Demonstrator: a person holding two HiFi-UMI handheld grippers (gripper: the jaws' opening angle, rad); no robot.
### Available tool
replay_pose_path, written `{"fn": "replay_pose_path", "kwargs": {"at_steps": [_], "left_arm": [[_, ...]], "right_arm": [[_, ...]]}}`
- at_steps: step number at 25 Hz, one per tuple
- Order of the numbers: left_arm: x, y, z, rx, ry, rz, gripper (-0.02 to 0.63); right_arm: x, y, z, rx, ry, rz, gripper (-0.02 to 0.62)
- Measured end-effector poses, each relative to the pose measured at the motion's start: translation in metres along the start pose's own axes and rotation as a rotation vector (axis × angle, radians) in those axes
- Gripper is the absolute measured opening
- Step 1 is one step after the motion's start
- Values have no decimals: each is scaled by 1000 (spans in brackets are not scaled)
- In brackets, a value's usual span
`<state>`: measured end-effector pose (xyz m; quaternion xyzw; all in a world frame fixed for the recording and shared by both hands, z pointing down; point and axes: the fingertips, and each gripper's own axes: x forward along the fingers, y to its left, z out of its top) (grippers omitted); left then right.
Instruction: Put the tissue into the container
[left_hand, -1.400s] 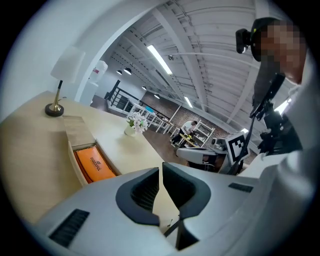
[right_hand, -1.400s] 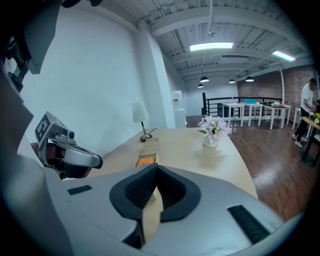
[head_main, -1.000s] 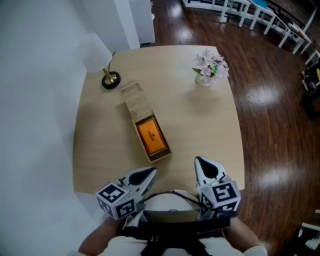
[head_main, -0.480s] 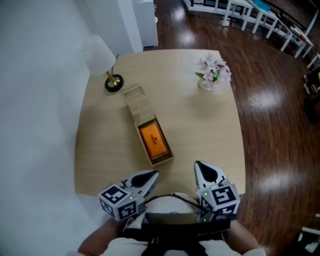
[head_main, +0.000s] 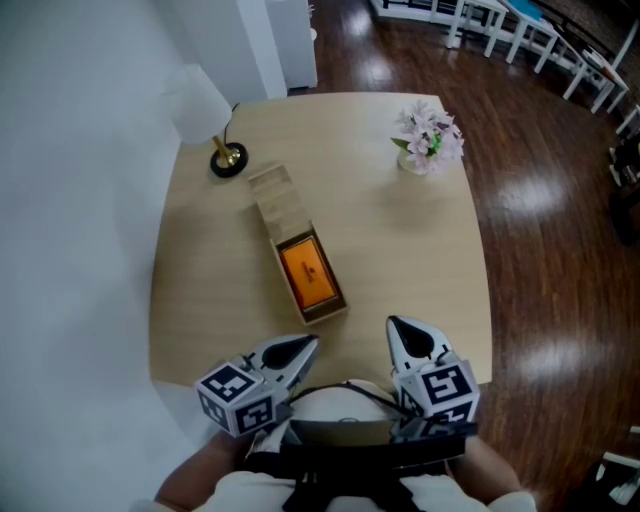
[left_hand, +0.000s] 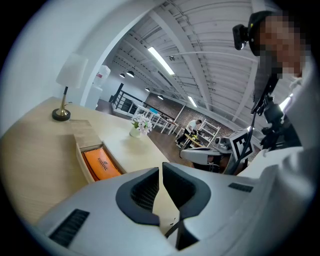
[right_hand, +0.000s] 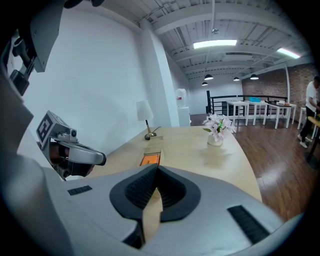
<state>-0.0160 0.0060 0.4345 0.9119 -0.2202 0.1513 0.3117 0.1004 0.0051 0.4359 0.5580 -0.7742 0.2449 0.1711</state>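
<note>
A long wooden container (head_main: 298, 250) lies slantwise on the round table (head_main: 400, 250). Its slid-back lid (head_main: 275, 194) covers the far half. An orange tissue pack (head_main: 307, 273) lies in the uncovered near half; it also shows in the left gripper view as the orange pack (left_hand: 101, 164) and in the right gripper view as the orange pack (right_hand: 150, 160). My left gripper (head_main: 308, 343) is shut and empty at the near table edge, just short of the container's near end. My right gripper (head_main: 393, 322) is shut and empty to the right of it. Left gripper (left_hand: 161, 169) and right gripper (right_hand: 156, 171) both point along the table.
A white-shaded lamp (head_main: 203, 110) with a brass base stands at the table's far left, close to the container's far end. A vase of pink flowers (head_main: 428, 138) stands at the far right. A white wall runs along the left; dark wooden floor (head_main: 550, 250) lies to the right.
The head view has shifted slightly, so the table sits a little differently in the frame. Both grippers stay shut at the near edge.
</note>
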Motion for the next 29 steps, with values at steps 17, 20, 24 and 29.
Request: {"fn": "replay_pose_path", "kwargs": {"at_steps": [17, 20, 24, 29], "left_arm": [[0, -1, -1, 2, 7, -4, 12], [0, -1, -2, -1, 10, -7, 13], [0, -2, -3, -1, 13, -8, 13], [2, 0, -2, 5, 15, -9, 13]], "right_arm": [[-1, 5, 1, -30, 2, 4, 0], [-1, 5, 0, -33, 5, 5, 0], [-1, 7, -2, -34, 13, 12, 0], [2, 7, -2, -41, 12, 15, 0]]}}
